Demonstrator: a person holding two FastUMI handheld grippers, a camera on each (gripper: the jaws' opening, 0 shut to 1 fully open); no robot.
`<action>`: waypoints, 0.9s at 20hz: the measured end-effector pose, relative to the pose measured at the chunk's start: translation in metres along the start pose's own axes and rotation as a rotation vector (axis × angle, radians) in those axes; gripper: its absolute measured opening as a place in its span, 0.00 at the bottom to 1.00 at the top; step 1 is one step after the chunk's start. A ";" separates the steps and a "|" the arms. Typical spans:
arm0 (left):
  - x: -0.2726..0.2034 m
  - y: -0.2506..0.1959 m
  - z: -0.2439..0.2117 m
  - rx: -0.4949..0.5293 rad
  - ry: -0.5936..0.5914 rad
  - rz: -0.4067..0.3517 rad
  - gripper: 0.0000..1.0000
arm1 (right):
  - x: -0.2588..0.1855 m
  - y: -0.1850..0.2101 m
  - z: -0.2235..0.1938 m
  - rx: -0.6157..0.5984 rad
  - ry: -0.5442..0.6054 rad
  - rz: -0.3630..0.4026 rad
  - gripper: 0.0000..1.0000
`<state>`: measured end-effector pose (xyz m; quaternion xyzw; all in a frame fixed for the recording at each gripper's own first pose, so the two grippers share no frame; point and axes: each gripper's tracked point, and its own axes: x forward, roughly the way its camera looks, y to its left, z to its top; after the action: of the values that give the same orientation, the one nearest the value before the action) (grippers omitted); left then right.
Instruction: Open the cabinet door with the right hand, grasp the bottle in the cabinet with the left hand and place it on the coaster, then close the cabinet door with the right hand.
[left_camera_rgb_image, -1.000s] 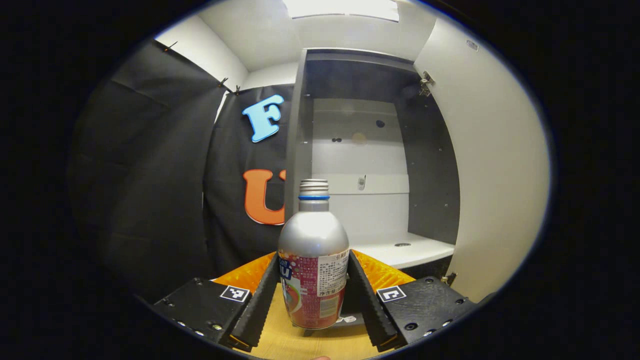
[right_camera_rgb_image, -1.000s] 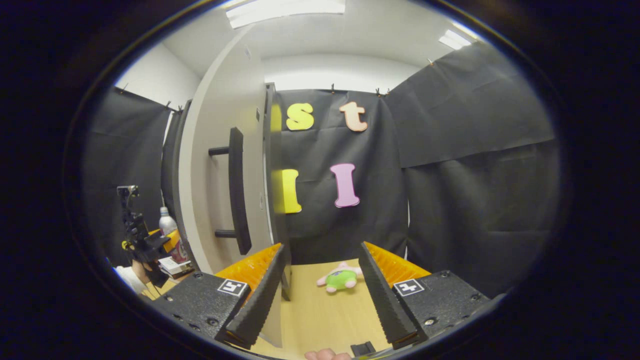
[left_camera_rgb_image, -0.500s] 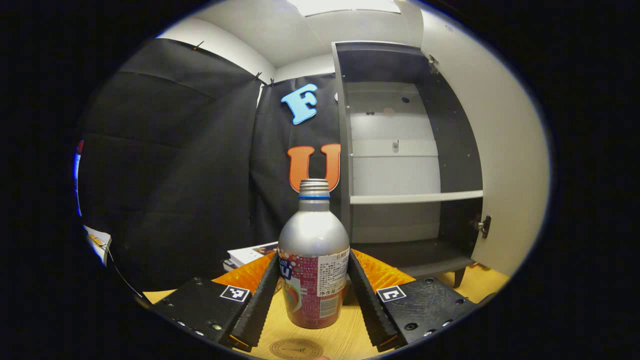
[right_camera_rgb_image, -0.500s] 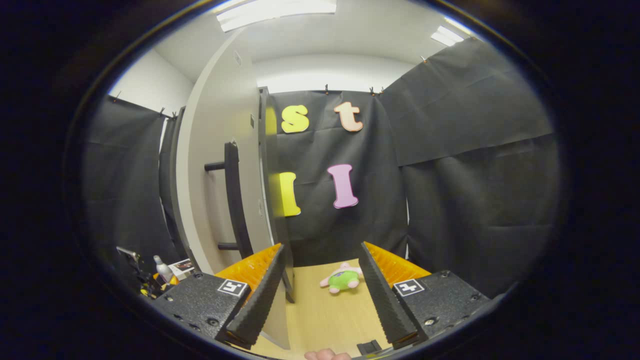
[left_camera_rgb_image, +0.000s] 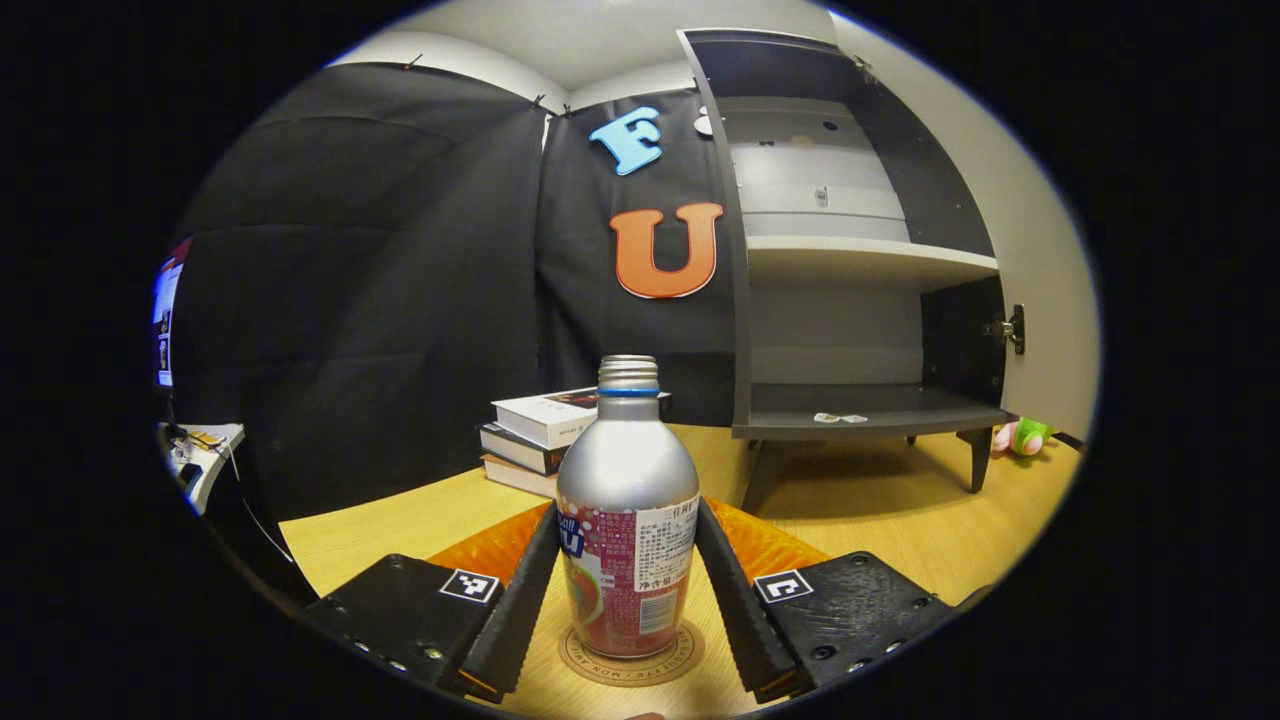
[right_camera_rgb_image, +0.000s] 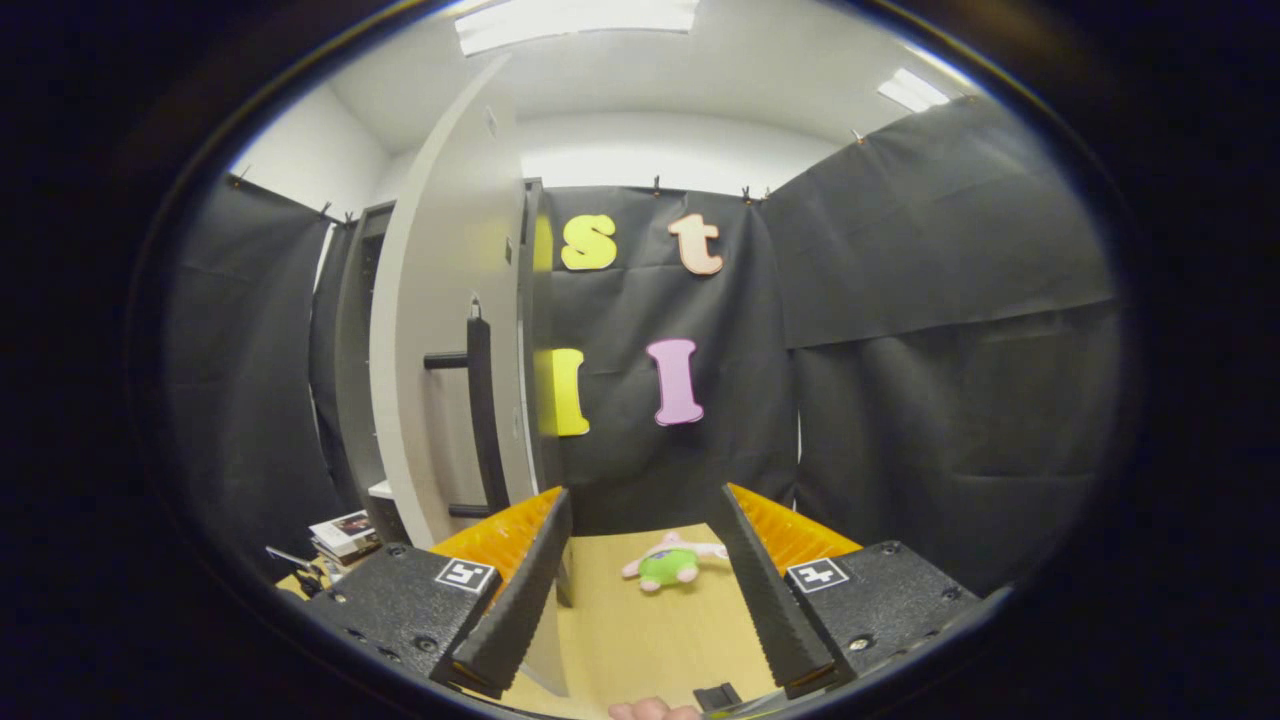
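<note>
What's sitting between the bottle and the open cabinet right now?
In the left gripper view, only bare wooden tabletop lies between the bottle and the cabinet; the stack of books sits off to the side.

Wooden table (left_camera_rgb_image: 900, 530) bears coaster (left_camera_rgb_image: 630, 655), books (left_camera_rgb_image: 535, 430), cabinet (left_camera_rgb_image: 850, 260)

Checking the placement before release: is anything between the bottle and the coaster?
Nothing visible. The bottle, held between the left gripper fingers, stands upright over the coaster; whether it touches is unclear.
</note>
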<state>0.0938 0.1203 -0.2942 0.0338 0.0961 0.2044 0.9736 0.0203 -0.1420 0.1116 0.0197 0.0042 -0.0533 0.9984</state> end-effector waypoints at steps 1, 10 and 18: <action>-0.002 0.001 0.007 -0.007 -0.030 0.001 0.78 | -0.001 0.000 0.001 -0.001 0.000 -0.004 0.92; -0.005 -0.006 0.003 0.008 -0.029 -0.017 0.77 | -0.003 0.001 -0.001 0.004 0.005 -0.013 0.92; -0.009 -0.003 -0.021 -0.024 0.057 -0.031 0.80 | -0.002 0.002 -0.003 0.003 0.008 -0.014 0.92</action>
<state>0.0832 0.1141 -0.3134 0.0149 0.1219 0.1912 0.9738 0.0188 -0.1396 0.1090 0.0215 0.0080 -0.0602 0.9979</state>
